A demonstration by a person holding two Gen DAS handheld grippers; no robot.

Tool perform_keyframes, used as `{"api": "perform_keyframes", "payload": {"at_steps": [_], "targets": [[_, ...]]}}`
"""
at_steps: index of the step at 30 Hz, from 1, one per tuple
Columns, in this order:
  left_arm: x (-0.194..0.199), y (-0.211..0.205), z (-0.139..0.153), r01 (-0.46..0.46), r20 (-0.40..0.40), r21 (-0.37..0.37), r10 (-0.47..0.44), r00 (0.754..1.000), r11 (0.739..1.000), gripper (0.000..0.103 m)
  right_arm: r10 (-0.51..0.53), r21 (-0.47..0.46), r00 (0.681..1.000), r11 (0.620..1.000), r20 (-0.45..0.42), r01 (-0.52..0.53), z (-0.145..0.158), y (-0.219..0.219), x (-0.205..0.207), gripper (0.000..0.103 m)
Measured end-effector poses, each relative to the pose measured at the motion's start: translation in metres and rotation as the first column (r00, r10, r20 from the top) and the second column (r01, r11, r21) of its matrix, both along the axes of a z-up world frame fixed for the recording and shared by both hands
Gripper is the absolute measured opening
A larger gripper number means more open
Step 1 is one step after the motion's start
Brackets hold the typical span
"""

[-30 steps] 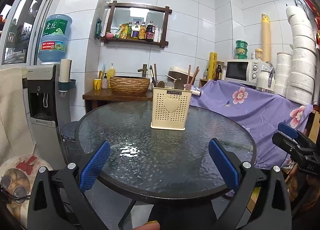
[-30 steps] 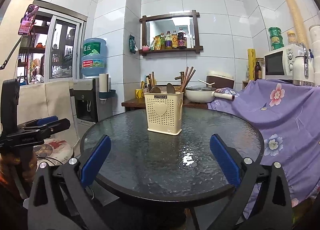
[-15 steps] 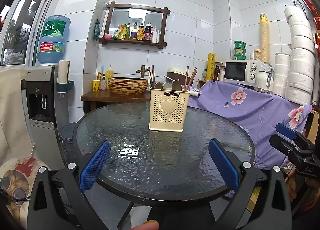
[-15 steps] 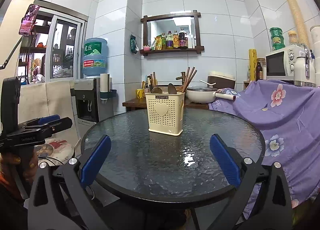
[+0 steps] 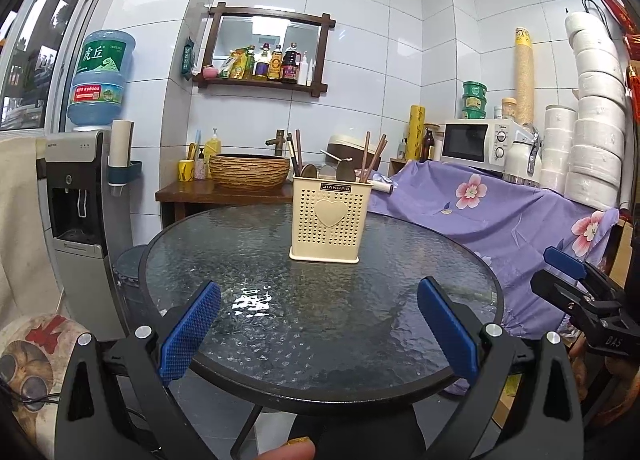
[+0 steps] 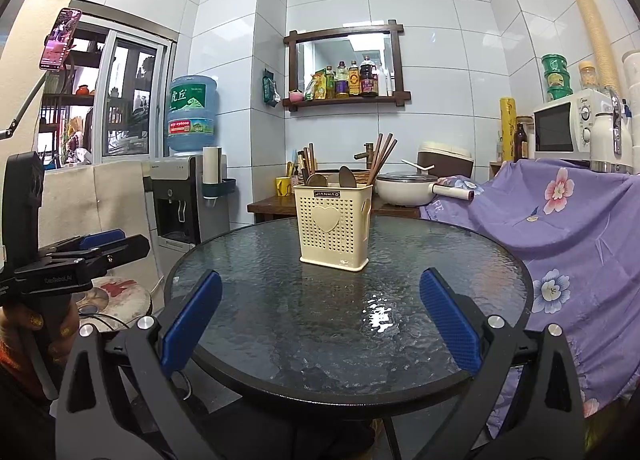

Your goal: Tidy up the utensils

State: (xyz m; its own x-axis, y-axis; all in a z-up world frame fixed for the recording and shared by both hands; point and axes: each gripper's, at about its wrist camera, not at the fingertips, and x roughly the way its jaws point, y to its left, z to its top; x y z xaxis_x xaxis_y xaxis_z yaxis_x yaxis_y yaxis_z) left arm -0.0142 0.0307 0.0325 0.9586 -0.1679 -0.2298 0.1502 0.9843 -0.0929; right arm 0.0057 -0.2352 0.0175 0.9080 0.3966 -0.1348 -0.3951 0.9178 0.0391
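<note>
My left tongs [image 5: 318,326] and right tongs [image 6: 320,326] gape wide, empty. The cream holder [image 5: 329,218], heart-fronted, stands upright mid-tabletop [image 5: 280,324], holding chopsticks [image 5: 374,156] and spoons [image 5: 345,171].

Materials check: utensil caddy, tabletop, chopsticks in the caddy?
Utensil caddy: looks like moulded cream plastic, matte, with punched heart perforations. Tabletop: textured glass, glossy, judging by the rippled glare, in a dark rim that could be metal or plastic. Chopsticks: brown, probably wood or bamboo; too small to be sure.
</note>
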Motion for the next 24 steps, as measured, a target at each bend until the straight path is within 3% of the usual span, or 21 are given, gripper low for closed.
{"api": "perform_keyframes", "payload": {"at_steps": [24], "targets": [[-0.0012, -0.0076, -0.0012, 0.005, 0.003, 0.015, -0.005, 1.000, 1.000, 0.097, 0.008, -0.002, 1.000, 1.000, -0.003, -0.008, -0.0026, 0.0027, -0.0018, 0.097]]}}
